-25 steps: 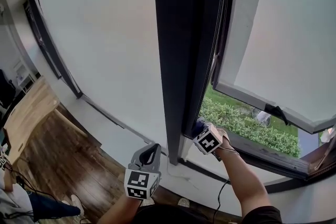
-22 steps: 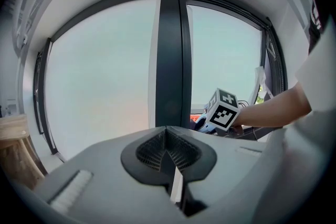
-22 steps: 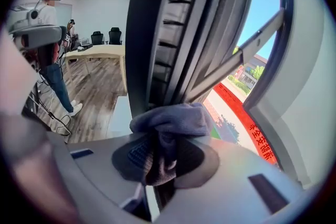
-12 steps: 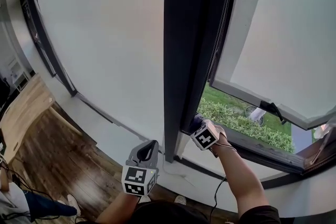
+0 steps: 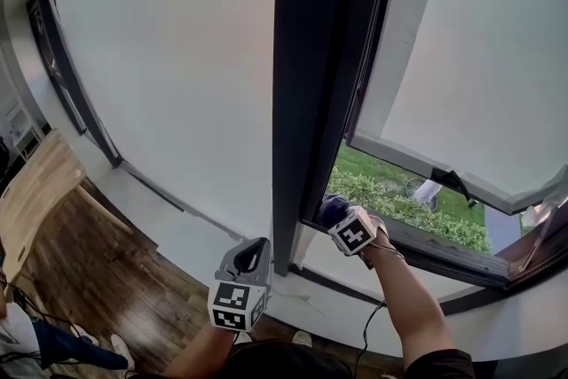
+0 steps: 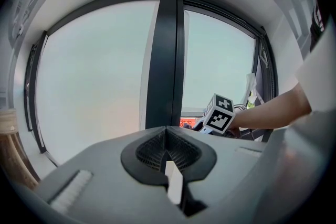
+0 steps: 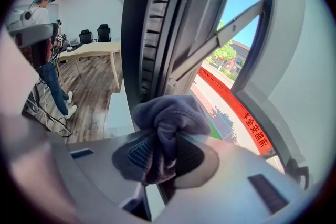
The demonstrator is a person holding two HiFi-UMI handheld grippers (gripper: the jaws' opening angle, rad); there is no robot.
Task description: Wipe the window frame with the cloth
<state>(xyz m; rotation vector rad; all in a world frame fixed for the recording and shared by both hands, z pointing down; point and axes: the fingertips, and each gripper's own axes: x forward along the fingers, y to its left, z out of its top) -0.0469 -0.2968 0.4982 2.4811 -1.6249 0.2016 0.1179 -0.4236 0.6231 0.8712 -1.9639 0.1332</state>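
my right gripper (image 5: 341, 219) pinches the dark cloth (image 7: 169, 115) tight between its jaws. the cloth is at the bottom corner of the window frame (image 5: 306, 75), where the tall dark post meets the bottom edge. i cannot tell if it touches the post. my left gripper (image 6: 167, 148) is pressed together with nothing in it. it hangs low by the white sill (image 5: 177, 226), apart from the post.

the window is open and there is grass (image 5: 390, 191) outside, down below. only part of the cloth is in the jaws, and the rest is a loose lump. if i rub hard and it snags on the metal arm (image 7: 210, 42) or the frame's ridges, i think it could pull out and drop outside. if i push too far, the hard jaws may scrape the frame.
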